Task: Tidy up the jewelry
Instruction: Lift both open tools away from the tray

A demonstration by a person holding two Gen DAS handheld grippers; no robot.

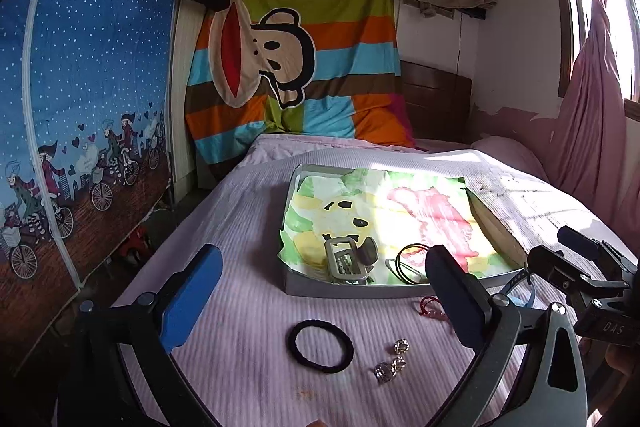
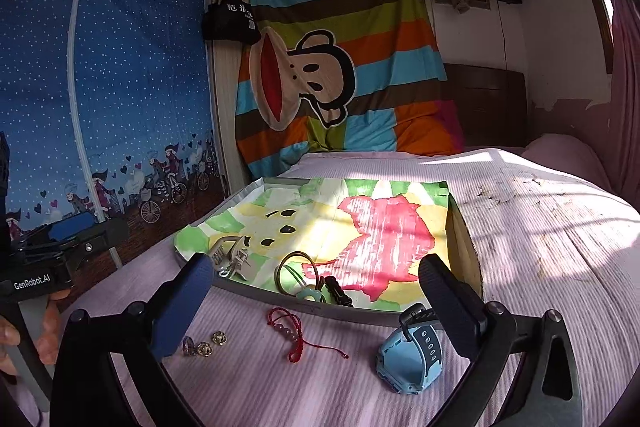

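- The left gripper point(image 1: 326, 297) stands wide apart and grasps nothing; its blue pads hang above the pink ribbed bedspread point(image 1: 248, 367).
- A black hair tie point(image 1: 320, 346) lies flat on the bedspread between the left fingers, apart from both pads.
- Three small crystal beads point(image 1: 391, 361) lie just right of the hair tie, nearer the right-hand pad but not touching it.
- The right gripper point(image 2: 316, 301) is likewise spread wide and empty.
- Between its fingers on the bedspread lies a red cord bracelet point(image 2: 298, 333); the three crystal beads point(image 2: 204, 345) sit close to its left pad.
- A light blue watch point(image 2: 410, 353) rests on the bedspread close against the right pad; whether it touches the pad cannot be told.
- Beyond both grippers lies a shallow grey tray point(image 2: 320, 305) lined with a painted paper sheet point(image 2: 360, 227).
- In the tray's near part lie a grey hair claw point(image 1: 346, 261), thin dark hair loops point(image 2: 296, 267), a pale green ring-shaped piece point(image 2: 310, 294) and a small black clip point(image 2: 338, 291).
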